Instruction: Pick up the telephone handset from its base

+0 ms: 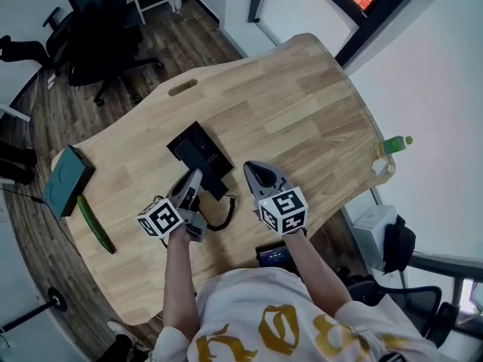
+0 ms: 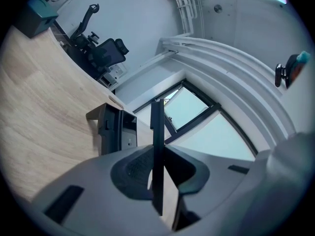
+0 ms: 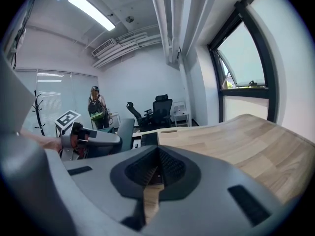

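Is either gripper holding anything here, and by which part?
The left gripper clamps the telephone handset near one end; the right gripper holds nothing.

Head view looks steeply down; gripper views skim the table (image 1: 302, 96); all share the telephone base (image 1: 198, 151).

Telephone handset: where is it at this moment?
In the left gripper view, the telephone handset stands clamped in the left hand-held gripper, with the telephone base beyond it to the left on the table.

The black handset (image 2: 157, 151) stood upright and edge-on just beside its black base (image 1: 195, 148), its coiled cord (image 1: 224, 219) hanging below.
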A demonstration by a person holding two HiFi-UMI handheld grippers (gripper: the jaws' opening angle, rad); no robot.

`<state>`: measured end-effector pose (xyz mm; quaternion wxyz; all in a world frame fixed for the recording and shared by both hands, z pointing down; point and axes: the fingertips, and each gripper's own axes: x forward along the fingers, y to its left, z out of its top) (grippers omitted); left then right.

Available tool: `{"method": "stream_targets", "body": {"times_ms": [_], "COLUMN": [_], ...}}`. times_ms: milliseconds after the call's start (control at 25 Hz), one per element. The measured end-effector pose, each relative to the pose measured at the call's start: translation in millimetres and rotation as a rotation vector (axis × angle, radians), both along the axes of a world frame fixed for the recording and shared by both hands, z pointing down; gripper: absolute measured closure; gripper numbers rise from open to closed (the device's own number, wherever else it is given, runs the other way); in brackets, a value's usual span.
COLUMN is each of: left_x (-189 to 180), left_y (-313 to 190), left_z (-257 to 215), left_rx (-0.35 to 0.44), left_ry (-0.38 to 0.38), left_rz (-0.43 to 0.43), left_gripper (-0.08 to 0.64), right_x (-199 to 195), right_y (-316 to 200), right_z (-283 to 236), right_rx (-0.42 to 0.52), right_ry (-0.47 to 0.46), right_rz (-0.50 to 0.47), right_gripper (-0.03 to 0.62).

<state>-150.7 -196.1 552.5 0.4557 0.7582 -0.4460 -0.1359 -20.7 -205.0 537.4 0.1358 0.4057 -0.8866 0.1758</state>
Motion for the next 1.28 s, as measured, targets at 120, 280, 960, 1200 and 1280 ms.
{"method": "stream_targets", "body": {"times_ms": [120, 280, 960, 1200, 1280], "left_x": [3, 7, 14, 26, 28], "left_y": [9, 23, 88, 111, 116], "left_z": [-8, -19, -83, -89, -93], "left_rx": [0.017, 0.038, 0.176, 0.203, 0.213], "left_ry": [-0.007, -0.004, 0.071, 0.097, 0.092], "left_rz": [0.008, 0.006, -0.006, 0.020, 0.024], "left_gripper": [0.488, 0.488, 0.488, 0.488, 0.488], "right_x": [3, 3, 16, 19, 20], "right_y": [9, 23, 67, 90, 92], "right_z": [-4, -10, -58, -84, -88], "right_rx": [0.009, 0.020, 0.152, 0.198, 0.199], "right_ry": [-0.005, -0.012, -0.036, -0.081, -0.092], "right_rz": [0.005, -0.001, 0.029, 0.031, 0.024], "right_gripper": [0.588, 0.588, 0.588, 0.588, 0.588]}}
